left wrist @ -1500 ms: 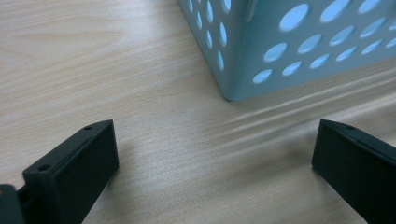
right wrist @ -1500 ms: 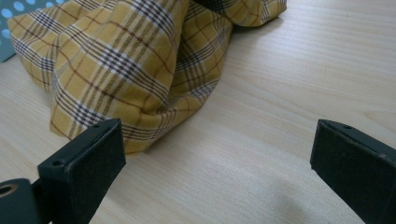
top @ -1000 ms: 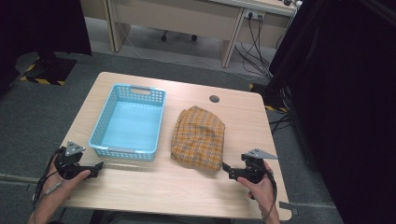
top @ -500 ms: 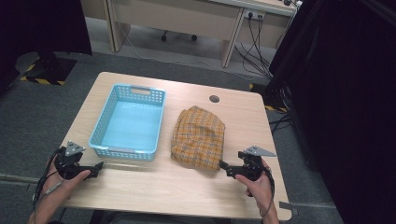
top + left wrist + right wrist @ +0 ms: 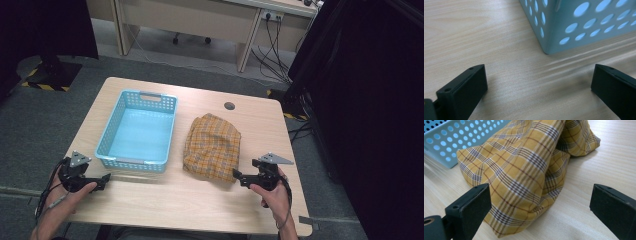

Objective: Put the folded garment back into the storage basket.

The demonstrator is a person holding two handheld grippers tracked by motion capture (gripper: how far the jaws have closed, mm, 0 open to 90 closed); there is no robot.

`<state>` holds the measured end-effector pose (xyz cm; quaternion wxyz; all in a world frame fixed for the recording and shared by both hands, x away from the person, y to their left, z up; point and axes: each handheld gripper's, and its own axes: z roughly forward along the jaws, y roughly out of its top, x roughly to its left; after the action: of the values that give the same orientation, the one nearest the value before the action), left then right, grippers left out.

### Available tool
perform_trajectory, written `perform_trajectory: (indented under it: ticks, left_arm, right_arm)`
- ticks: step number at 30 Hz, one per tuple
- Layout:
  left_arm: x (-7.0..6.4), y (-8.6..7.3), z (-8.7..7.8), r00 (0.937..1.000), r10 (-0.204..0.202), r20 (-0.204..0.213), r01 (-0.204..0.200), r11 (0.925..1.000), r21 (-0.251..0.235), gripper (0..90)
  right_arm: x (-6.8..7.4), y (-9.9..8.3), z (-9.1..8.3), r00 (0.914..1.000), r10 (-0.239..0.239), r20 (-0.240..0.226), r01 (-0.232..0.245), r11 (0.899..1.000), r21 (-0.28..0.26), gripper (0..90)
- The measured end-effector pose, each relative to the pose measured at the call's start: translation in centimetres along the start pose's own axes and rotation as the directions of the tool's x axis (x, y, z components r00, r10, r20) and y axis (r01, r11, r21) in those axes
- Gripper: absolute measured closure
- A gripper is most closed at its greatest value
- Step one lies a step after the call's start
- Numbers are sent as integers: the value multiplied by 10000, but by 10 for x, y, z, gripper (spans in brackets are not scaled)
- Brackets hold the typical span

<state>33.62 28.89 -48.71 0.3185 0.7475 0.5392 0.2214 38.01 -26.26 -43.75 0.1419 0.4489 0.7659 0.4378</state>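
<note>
Right gripper (image 5: 239, 176): jaws wide apart — its tips at the near right corner of the plaid cloth (image 5: 212, 146), holding nothing.
Left gripper (image 5: 102, 179): jaws apart, low over the table (image 5: 175, 205) by the near left corner of the blue basket (image 5: 107, 145).
Plaid cloth: crumpled heap just right of the basket — mid-table.

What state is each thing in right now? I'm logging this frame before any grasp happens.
Plaid cloth: bunched in a heap on the table, beside the basket, not gripped.
Blue basket: upright, empty.
Right gripper: open, jaws at the cloth's near corner.
Left gripper: open, holding nothing, near the basket's corner.
Table: bare wood in front.
</note>
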Motion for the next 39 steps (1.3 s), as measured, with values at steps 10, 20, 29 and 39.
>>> perform_trajectory:
  ticks: [10, 20, 29, 39]
  left_arm:
    - [0, 0, 0, 10000, 1, 0, -1, 10000, 3, 0]
    - [0, 0, 0, 10000, 0, -1, 0, 10000, 1, 0]
    - [0, 0, 0, 10000, -3, -1, 3, 10000, -2, 0]
    - [0, 0, 0, 10000, 0, -2, 0, 10000, 2, 0]
  right_arm:
    - [2, 4, 5, 9999, 29, -170, -30, 10000, -49, 44]
    - [3, 12, 10, 9993, 99, -357, -104, 9998, -155, 46]
    - [1, 18, 17, 9984, 297, -478, -308, 9992, -243, 51]
    - [2, 27, 21, 9982, 291, -529, -308, 9990, -323, 55]
